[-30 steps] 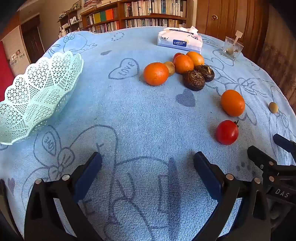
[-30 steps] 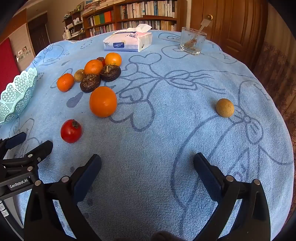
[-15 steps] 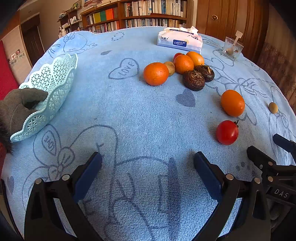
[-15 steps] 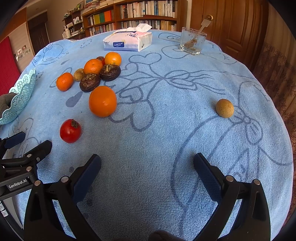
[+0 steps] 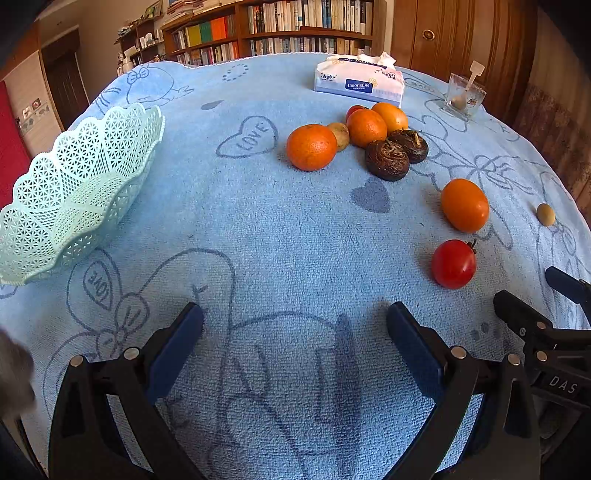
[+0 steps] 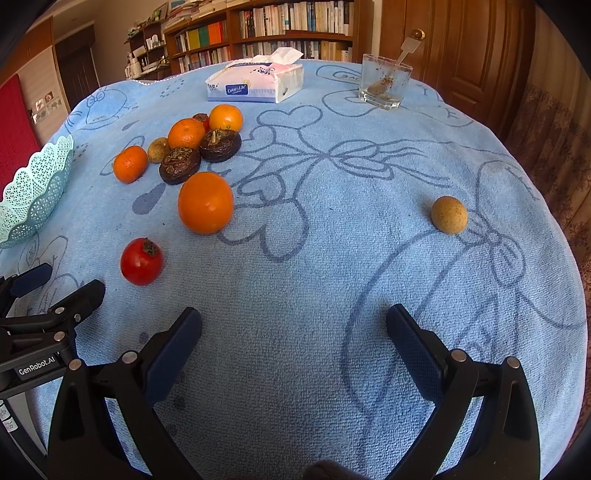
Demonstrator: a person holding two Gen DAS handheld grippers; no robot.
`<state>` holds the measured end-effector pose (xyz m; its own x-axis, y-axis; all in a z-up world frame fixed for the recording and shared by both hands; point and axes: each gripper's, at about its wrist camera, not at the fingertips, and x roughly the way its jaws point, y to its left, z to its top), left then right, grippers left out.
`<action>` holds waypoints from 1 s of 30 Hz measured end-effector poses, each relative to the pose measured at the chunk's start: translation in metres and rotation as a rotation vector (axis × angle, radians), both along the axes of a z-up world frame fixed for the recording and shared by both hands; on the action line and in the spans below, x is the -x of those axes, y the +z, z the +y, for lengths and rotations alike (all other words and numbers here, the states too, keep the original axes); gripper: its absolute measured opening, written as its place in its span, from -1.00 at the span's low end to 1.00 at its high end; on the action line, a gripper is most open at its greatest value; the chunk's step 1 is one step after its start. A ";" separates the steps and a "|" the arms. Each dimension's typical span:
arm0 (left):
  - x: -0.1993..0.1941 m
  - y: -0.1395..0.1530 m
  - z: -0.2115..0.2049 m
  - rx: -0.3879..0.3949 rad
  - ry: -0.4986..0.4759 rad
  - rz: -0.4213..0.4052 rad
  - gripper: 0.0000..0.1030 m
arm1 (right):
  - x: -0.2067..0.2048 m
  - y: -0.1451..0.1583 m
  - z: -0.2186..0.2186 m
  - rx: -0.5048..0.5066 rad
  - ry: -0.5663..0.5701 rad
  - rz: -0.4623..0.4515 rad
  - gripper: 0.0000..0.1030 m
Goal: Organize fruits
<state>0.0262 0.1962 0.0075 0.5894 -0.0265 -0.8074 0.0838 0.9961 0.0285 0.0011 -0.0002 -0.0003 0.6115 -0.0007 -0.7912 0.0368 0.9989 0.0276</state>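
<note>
A mint lattice basket stands empty at the left of the blue cloth. Several fruits lie loose: a red tomato, a large orange, a cluster of oranges with two dark brown fruits, and a small tan fruit apart at the right. My left gripper is open over bare cloth near the front edge. My right gripper is open beside it, holding nothing.
A tissue pack and a glass with a spoon stand at the far side. Bookshelves and a wooden door lie beyond the table. A grey sleeve shows at the left edge.
The basket was shifted by a hand in a grey sleeve and now sits upright at the left again; the sleeve has dropped to the lower left. Both grippers stayed still and open.
</note>
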 end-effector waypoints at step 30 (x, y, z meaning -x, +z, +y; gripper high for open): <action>-0.001 0.001 0.002 0.014 -0.010 0.008 0.96 | 0.002 0.001 0.000 -0.004 0.027 0.016 0.91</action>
